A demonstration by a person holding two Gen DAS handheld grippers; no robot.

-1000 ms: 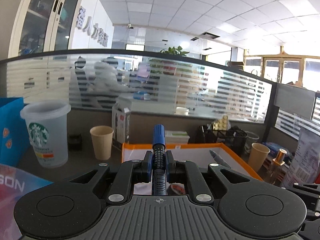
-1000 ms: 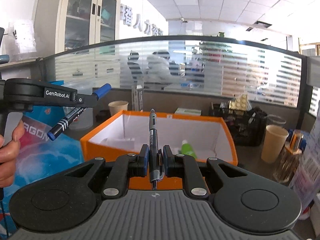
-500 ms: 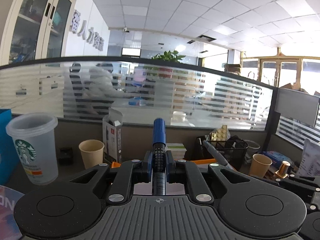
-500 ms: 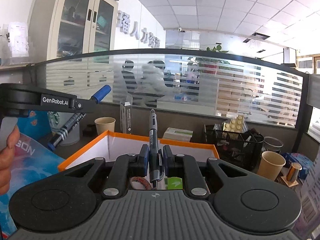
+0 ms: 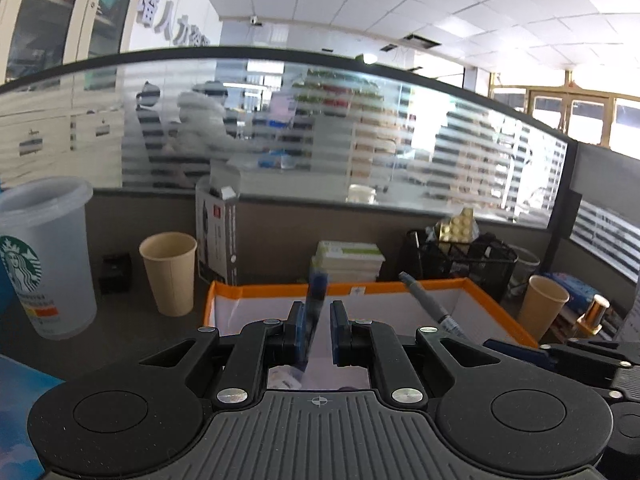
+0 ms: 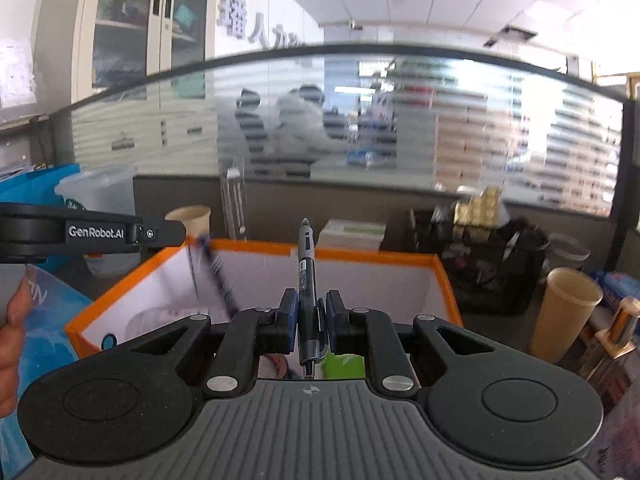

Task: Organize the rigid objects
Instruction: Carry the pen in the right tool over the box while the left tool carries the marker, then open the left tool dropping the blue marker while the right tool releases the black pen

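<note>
Office desk, dark grey top, striped glass partition behind. Landmark is the white cardboard box with orange rim (image 5: 400,286), open-topped, mid-desk.

Both grippers hang just above the near side of the box, pointing across it.

Right gripper (image 6: 307,312): pads closed tight on a slim grey-and-black pen (image 6: 306,276). The pen stands upright, tip above the box's far rim.

Left gripper (image 5: 318,320): the blue marker with black-and-white barrel (image 5: 314,312) sits between the pads, tilted and smeared by blur. A sliver of white shows between it and the right pad. My reading is that the pads stand slightly apart and the marker is loose, though the blur leaves some doubt.

Progress: partway, I judge. The box already holds a few items, including a green one near its front wall (image 6: 344,362) and a pale round one to its left. The marker is over the box but not yet at rest inside. The pen is not yet released. Paper cups, a clear plastic tumbler and a black mesh organiser stand around the box, untouched.

View differences:
- Right wrist view shows the box contents, the marker slanting down over the box's left wall, and a hand (image 6: 10,344) on the left gripper's handle.
- Left wrist view hides the box floor behind the gripper. It alone shows the gap at the marker, and it catches the pen side-on over the box's right part.
</note>
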